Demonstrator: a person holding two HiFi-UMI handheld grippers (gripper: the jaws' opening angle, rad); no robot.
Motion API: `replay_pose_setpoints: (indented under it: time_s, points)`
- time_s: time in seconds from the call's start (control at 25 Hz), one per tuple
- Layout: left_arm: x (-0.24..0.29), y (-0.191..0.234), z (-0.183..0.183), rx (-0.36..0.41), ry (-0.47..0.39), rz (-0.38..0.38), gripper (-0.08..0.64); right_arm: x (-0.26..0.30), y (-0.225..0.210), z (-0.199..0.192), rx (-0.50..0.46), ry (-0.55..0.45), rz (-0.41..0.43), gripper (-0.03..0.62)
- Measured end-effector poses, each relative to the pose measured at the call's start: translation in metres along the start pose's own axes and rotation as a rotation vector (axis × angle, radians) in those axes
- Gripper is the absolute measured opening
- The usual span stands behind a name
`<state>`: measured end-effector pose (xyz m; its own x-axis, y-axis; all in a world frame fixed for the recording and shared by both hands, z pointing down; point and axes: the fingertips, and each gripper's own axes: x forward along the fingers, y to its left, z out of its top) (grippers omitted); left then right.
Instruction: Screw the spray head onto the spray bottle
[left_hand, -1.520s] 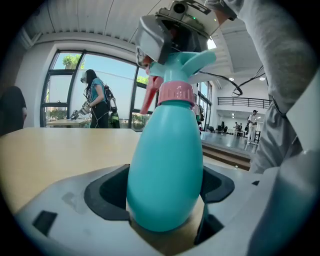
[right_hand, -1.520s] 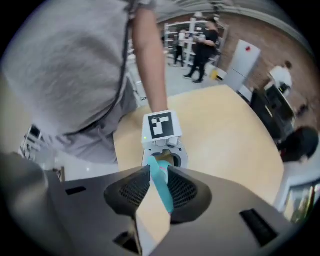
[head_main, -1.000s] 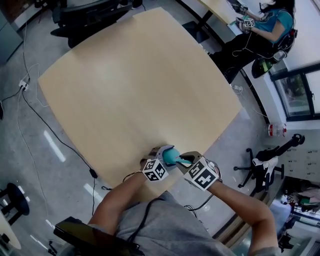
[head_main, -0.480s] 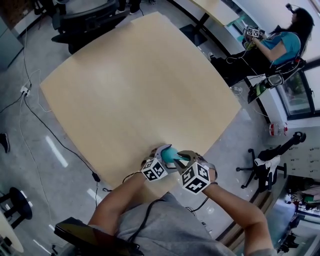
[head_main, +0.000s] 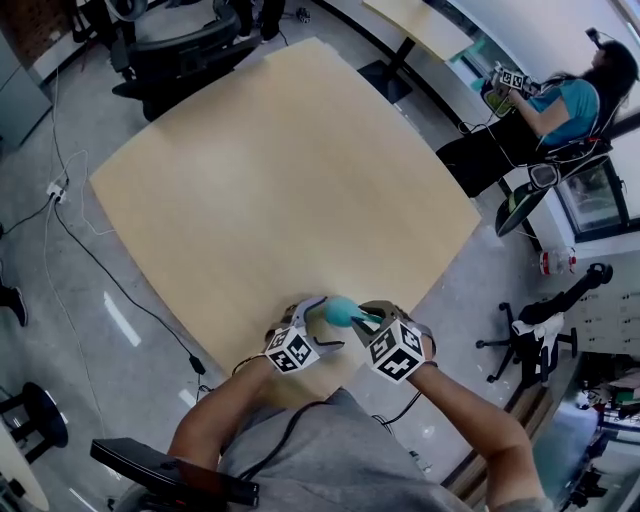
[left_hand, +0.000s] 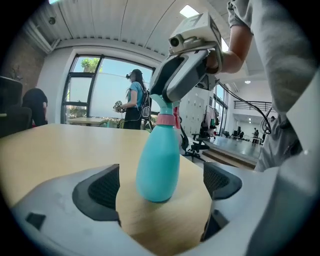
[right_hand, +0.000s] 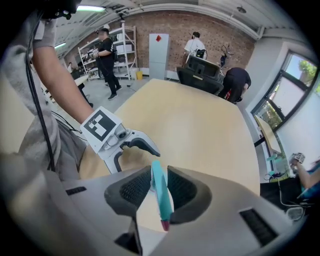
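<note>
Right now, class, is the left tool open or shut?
Open: the left tool has jaws that have just been opening, now wide apart, clear of the spray bottle between them.

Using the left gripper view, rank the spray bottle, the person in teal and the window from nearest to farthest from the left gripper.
1. Spray bottle: between the left gripper's jaws, which have just been opening and do not touch it.
2. Person in teal: beyond the table, left of centre.
3. Window: behind that person, far left.

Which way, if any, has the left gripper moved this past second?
Yes: left gripper backed leftward from the spray bottle; jaws just opening, bottle untouched between them.
</note>
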<state>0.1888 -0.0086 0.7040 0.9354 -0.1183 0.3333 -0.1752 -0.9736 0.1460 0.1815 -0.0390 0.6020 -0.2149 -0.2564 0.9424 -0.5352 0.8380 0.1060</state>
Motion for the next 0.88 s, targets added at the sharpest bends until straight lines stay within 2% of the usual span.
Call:
replay_pose_setpoints:
  time_s: [0.12, 0.36, 0.52, 0.68, 0.88]
  points:
    - [-0.023, 0.008, -0.006, 0.007, 0.011, 0.056, 0.517, -0.007, -0.005, 0.005, 0.019, -0.060, -0.041, 0.103]
    - [-0.054, 0.024, -0.008, -0.045, 0.000, 0.148, 0.514, -0.008, -0.004, 0.013, 0.054, -0.122, -0.051, 0.103]
    - [-0.063, 0.022, 0.001, -0.017, -0.007, 0.148, 0.511, -0.014, -0.010, 0.026, 0.066, -0.175, -0.078, 0.103]
    - [-0.079, 0.012, 0.008, 0.017, -0.004, 0.145, 0.499, -0.022, -0.013, 0.027, 0.136, -0.226, -0.084, 0.103]
    - [-0.100, 0.019, 0.020, 0.024, -0.019, 0.185, 0.422, -0.035, -0.027, 0.024, 0.208, -0.269, -0.119, 0.101]
